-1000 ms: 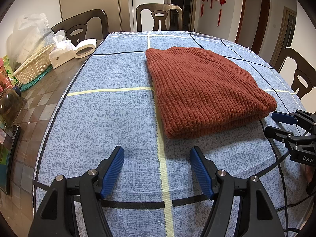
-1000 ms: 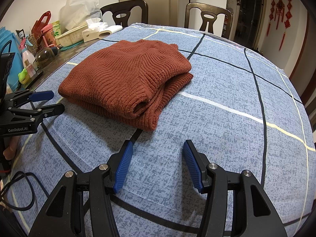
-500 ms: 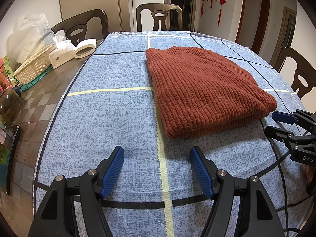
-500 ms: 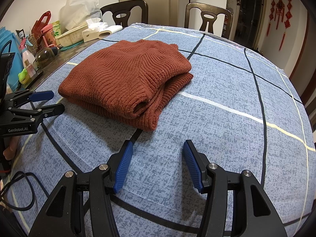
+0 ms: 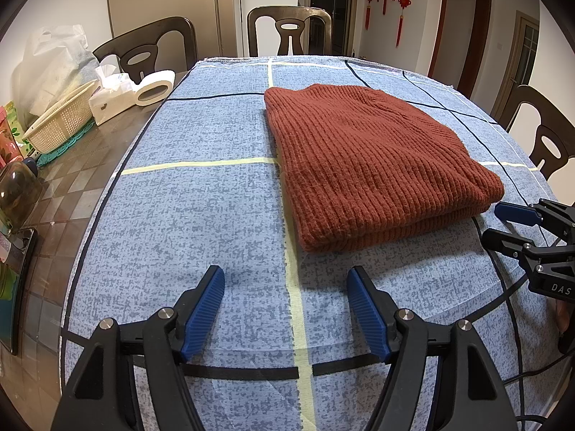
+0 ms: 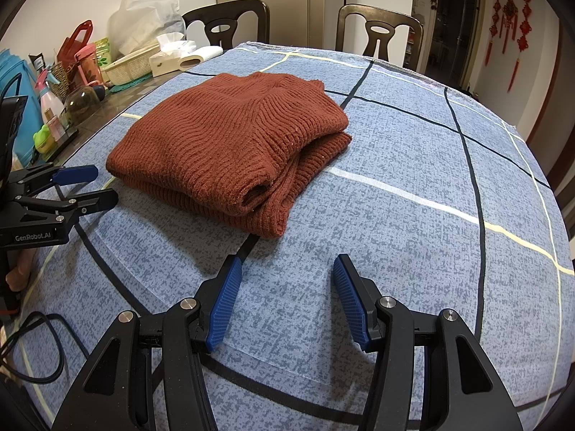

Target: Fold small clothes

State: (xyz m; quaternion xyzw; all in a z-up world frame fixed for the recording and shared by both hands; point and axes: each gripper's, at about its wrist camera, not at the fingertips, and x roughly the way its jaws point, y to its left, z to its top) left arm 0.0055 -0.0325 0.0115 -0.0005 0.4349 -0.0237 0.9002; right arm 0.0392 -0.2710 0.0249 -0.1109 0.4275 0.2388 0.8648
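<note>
A rust-red ribbed knit sweater (image 5: 366, 165) lies folded in a neat stack on the blue checked tablecloth (image 5: 201, 215); it also shows in the right wrist view (image 6: 230, 140). My left gripper (image 5: 285, 280) is open and empty, over the cloth just in front of the sweater's near edge. My right gripper (image 6: 284, 269) is open and empty, a short way in front of the sweater's folded corner. Each gripper shows in the other's view, the right one (image 5: 503, 224) at the sweater's right, the left one (image 6: 88, 185) at its left.
On the bare table at the left stand a woven basket (image 5: 61, 122), a tissue box (image 5: 111, 97), a tape roll (image 5: 154, 88) and bottles (image 6: 50, 107). Dark chairs (image 5: 289, 32) ring the table. A black cable (image 6: 43, 352) lies at the near left edge.
</note>
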